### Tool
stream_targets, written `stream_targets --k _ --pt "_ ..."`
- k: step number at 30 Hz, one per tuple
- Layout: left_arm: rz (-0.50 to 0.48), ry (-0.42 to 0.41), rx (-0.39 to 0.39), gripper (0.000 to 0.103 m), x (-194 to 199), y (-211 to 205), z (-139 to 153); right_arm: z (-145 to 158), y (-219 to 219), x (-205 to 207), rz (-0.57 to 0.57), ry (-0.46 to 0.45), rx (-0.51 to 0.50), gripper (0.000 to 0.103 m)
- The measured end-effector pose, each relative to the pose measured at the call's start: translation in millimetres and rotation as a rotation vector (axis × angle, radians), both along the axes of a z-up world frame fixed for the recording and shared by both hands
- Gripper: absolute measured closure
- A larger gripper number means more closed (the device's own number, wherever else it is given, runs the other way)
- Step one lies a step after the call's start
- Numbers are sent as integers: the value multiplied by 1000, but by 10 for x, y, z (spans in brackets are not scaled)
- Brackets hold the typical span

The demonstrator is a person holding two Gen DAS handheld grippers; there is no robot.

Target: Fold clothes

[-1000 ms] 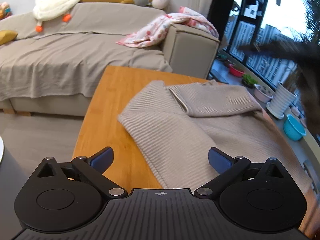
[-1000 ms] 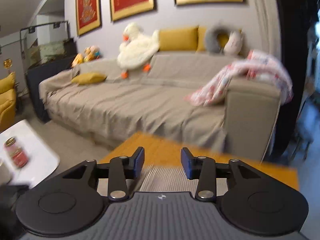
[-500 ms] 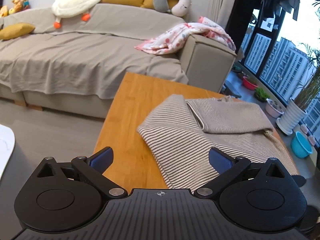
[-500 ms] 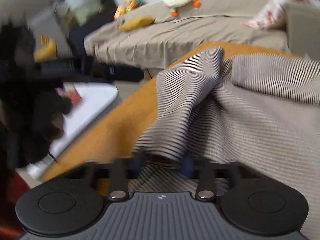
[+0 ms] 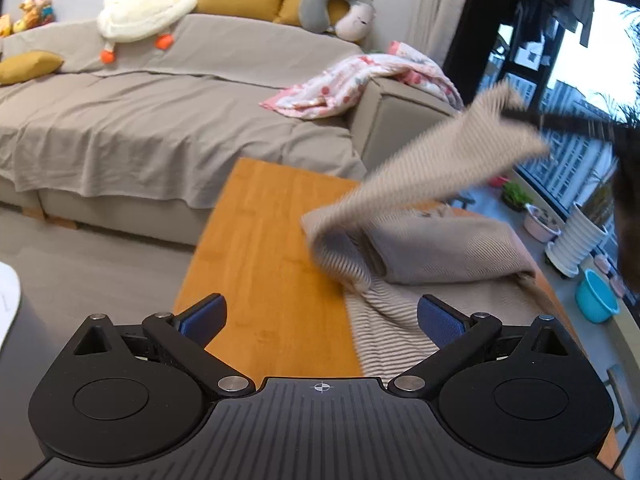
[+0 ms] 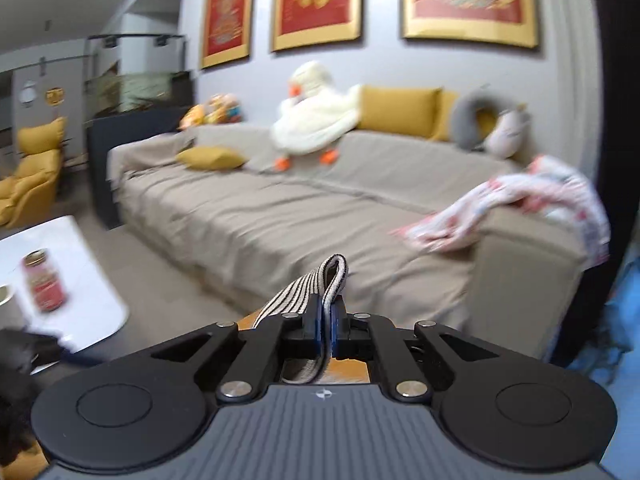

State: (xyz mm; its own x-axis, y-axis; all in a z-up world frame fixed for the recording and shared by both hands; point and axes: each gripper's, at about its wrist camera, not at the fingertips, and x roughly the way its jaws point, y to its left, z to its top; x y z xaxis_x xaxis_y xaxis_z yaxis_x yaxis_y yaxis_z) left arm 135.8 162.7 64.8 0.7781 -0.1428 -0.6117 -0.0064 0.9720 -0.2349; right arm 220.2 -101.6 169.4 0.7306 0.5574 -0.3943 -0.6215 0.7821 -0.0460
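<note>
A beige striped sweater lies on the wooden table in the left wrist view. One part of it, blurred by motion, rises up and to the right, away from the table. My left gripper hangs open above the table's near edge with nothing between its blue pads. My right gripper is shut on a fold of the striped sweater, which loops up between its pads. Its dark shape shows blurred at the top of the lifted fabric.
A long grey sofa stands beyond the table with a plush duck, yellow cushions and a pink blanket on its arm. Plant pots and a blue basin line the window at right. A white side table with a jar stands left.
My right gripper has shut on the sweater's edge and lifted it up off the table, its view swinging from the table to the sofa. The left gripper stayed open, shifting slightly.
</note>
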Motion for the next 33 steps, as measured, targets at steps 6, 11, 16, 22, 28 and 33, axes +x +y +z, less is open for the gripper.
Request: stream_targets --k 6,11,16,22,28,33 --pt "-95 28 16 0 217 -334 -93 -326 -682 408 -157 59 -57 99" --pt "-210 -1 33 0 435 -691 -87 -1109 -1096 645 -319 180 -139 99" --pt "-289 -11 29 0 737 -1018 -160 -1345 -1310 632 -412 185 -116 93" --pt "-248 34 29 0 1085 -1199 -427 -1421 -1149 602 -389 176 -98 38" --pt "-220 23 63 0 1060 -1119 -663 -1506 -962 576 -360 166 -90 38" --pt "-237 -30 97 0 958 -1066 -746 -1577 -807 554 -336 157 -82 79"
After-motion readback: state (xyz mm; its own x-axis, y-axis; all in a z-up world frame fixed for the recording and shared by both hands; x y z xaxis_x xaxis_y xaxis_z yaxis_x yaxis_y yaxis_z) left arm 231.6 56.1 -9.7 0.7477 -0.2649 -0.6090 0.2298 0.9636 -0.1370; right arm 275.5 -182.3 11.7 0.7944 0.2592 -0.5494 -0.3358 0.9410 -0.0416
